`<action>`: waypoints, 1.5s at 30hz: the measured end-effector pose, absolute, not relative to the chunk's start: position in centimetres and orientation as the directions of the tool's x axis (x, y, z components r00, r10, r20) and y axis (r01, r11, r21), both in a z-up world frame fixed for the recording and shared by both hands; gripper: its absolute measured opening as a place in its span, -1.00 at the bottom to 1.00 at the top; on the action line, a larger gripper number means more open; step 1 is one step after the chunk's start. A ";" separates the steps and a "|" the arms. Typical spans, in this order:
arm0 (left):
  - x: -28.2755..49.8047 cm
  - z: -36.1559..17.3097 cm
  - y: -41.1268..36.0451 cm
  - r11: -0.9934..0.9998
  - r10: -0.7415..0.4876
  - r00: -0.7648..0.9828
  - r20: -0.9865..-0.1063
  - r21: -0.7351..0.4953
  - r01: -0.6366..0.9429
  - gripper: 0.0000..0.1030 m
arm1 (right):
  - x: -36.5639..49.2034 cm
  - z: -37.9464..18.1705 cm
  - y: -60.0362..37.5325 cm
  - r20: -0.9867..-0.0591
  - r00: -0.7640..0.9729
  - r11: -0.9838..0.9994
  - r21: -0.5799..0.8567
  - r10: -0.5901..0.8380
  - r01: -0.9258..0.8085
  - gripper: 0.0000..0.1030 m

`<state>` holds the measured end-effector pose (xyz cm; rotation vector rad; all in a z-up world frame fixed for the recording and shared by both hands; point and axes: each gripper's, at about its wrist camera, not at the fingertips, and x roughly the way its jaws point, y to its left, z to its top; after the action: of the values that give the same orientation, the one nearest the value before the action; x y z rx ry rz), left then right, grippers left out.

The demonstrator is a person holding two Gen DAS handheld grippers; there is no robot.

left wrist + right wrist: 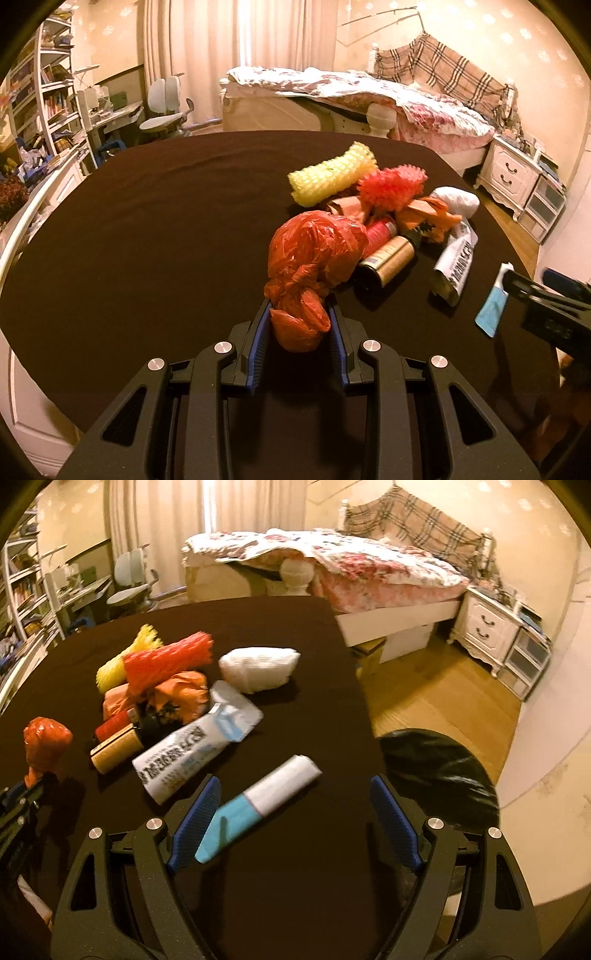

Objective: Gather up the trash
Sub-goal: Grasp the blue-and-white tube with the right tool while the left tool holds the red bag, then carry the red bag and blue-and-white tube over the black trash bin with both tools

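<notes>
The left gripper (pixel 300 314) pinches the knotted end of a red plastic bag (pixel 314 254) between its blue pads, at the near side of the table (pixel 147 229), which is covered in a dark cloth. The right gripper (pixel 295 801) stands spread wide with nothing pressed between its pads; a blue and white tube (pixel 258 801) lies on the cloth between them, close to the left pad.

Just beyond, the rest of the trash sits in a loose heap: a printed white packet (pixel 184 753), a gold can (pixel 384 262), orange wrappers (pixel 181 694), a white crumpled wad (pixel 258 668), red foam netting (pixel 170 661) and yellow foam netting (pixel 332 173).

The left and far parts of the cloth lie bare. A black bag (pixel 439 768) hangs off the table's right edge, over wood floor (pixel 443 690). Farther back stand a bed (pixel 369 99), a white nightstand (pixel 509 173), curtains (pixel 207 48), a desk chair (pixel 166 107) and bookshelves (pixel 48 88).
</notes>
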<state>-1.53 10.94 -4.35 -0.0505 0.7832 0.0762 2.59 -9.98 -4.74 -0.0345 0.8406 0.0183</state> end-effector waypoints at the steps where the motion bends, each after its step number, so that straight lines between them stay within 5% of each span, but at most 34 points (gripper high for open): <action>1: -1.5 -4.3 11.2 0.996 0.053 0.708 -0.705 -0.019 -0.093 -0.39 | 2.3 -4.7 -10.3 -0.746 0.666 1.000 -0.022 -0.002 -0.021 0.58; 14: -1.3 -4.3 12.8 0.992 0.063 0.704 -0.708 -0.033 -0.122 -0.39 | 4.8 -6.6 -12.7 -0.776 0.616 0.991 -0.112 -0.132 0.072 0.55; 28: -1.3 -4.5 12.6 0.993 0.062 0.697 -0.714 -0.029 -0.118 -0.39 | 3.3 -5.1 -10.0 -0.753 0.659 0.999 -0.024 0.001 -0.030 0.34; 38: -1.3 -4.6 12.4 0.993 0.059 0.699 -0.713 -0.032 -0.117 -0.39 | 3.0 -6.8 -7.7 -0.780 0.625 0.992 -0.051 0.033 -0.116 -0.63; 45: -1.8 -4.0 11.3 0.995 0.038 0.711 -0.703 -0.041 -0.093 -0.39 | 2.1 -6.6 -8.3 -0.775 0.629 0.993 -0.009 0.069 -0.119 -0.64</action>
<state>-1.79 11.28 -3.99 -0.0748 0.7773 0.0729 2.10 -8.33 -6.55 -0.0613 0.8845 0.1079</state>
